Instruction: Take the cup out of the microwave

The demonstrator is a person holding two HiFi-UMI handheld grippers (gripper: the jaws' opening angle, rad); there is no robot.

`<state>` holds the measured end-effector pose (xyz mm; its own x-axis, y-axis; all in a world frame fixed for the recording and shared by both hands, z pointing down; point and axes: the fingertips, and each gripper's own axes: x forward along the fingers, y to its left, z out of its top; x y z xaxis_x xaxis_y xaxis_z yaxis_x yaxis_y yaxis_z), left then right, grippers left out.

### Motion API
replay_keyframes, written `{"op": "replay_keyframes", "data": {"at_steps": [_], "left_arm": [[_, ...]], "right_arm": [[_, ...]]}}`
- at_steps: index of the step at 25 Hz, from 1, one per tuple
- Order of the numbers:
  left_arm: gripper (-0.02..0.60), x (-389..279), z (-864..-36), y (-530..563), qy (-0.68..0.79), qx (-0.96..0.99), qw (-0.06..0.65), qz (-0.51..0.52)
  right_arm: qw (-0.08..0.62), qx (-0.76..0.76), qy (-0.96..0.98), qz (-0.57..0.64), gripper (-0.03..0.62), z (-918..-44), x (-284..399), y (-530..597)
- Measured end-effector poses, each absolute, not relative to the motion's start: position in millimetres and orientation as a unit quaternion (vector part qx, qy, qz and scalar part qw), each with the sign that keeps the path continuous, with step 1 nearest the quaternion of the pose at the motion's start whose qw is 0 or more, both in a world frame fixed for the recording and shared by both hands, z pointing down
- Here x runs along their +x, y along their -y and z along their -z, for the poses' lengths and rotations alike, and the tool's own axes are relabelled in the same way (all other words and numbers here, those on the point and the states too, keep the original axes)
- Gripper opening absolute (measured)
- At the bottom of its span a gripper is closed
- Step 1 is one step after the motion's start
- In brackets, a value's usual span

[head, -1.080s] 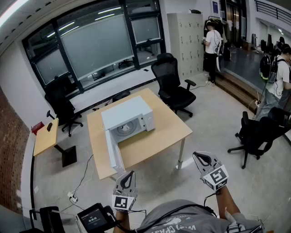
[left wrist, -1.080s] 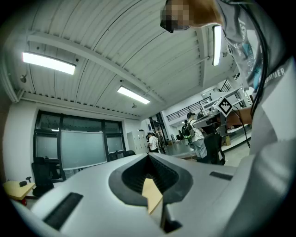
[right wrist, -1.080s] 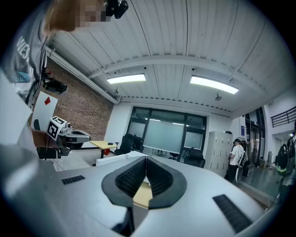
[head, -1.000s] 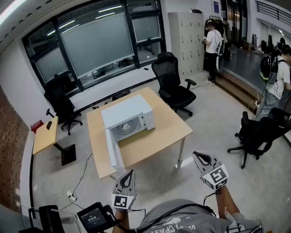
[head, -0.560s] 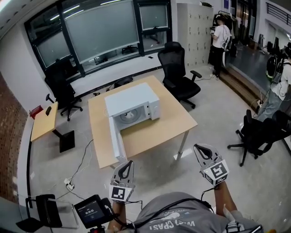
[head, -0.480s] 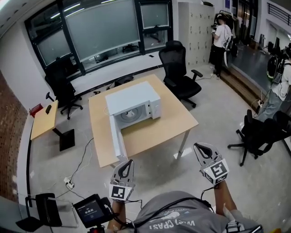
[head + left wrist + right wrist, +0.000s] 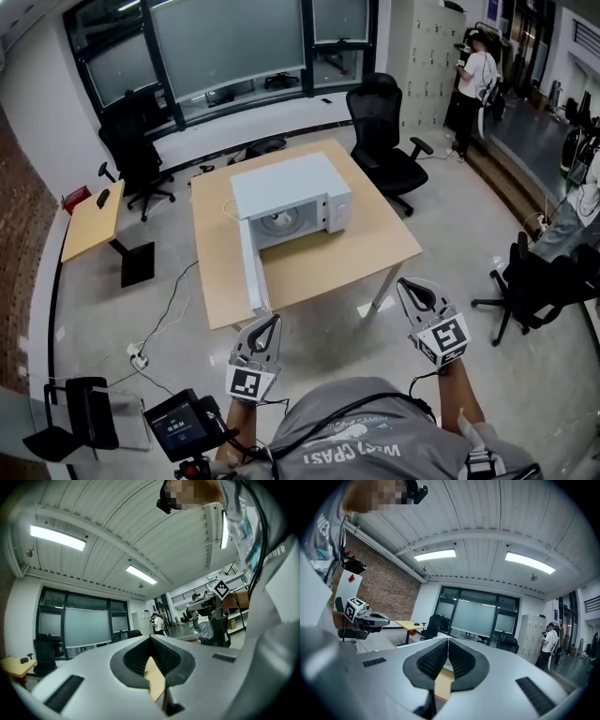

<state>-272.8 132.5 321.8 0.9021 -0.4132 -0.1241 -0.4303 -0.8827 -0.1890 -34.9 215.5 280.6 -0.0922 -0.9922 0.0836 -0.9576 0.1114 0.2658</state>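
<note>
A white microwave (image 7: 291, 187) stands on a wooden table (image 7: 384, 251) with its door (image 7: 251, 270) swung open toward me. Its cavity (image 7: 281, 221) shows a round turntable; I cannot make out a cup inside from here. Both grippers are held short of the table's near edge, pointing toward it, well apart from the microwave. The left gripper (image 7: 270, 322) has its jaws closed together with nothing between them, as the left gripper view (image 7: 151, 637) confirms. The right gripper (image 7: 411, 285) is likewise shut and empty, its jaws meeting in the right gripper view (image 7: 448, 640).
Black office chairs stand behind the table (image 7: 386, 141), at the back left (image 7: 136, 155) and at the right (image 7: 548, 281). A small side table (image 7: 89, 225) is at the left, cables (image 7: 164, 323) cross the floor, and a person (image 7: 476, 80) stands by lockers.
The table and microwave have come nearer and lower in the head view as I moved toward them. Both grippers have advanced toward the table, still shut.
</note>
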Motion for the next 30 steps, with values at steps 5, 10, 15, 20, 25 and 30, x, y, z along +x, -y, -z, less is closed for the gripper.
{"op": "replay_keyframes", "data": {"at_steps": [5,10,15,20,25,30], "left_arm": [[0.026,-281,-328,-122,-0.227,-0.969,0.091,-0.039],[0.026,-274,-339,-88,-0.255,-0.963,0.075,-0.034],[0.026,-263,-343,-33,-0.301,-0.951,0.066,-0.019],[0.026,-242,-344,24,-0.337,-0.940,0.048,-0.013],[0.026,-234,-353,75,-0.373,-0.928,0.028,-0.005],[0.026,-227,-369,107,-0.394,-0.919,0.000,0.007]], "right_arm": [[0.136,0.641,0.752,0.071,0.011,-282,-45,-172],[0.131,0.616,0.774,0.064,0.011,-297,-39,-100],[0.125,0.589,0.797,0.053,0.011,-314,-23,-9],[0.128,0.565,0.815,0.028,0.011,-338,-5,84],[0.143,0.545,0.826,0.016,0.011,-367,0,168],[0.149,0.533,0.833,-0.003,0.011,-405,1,236]]}}
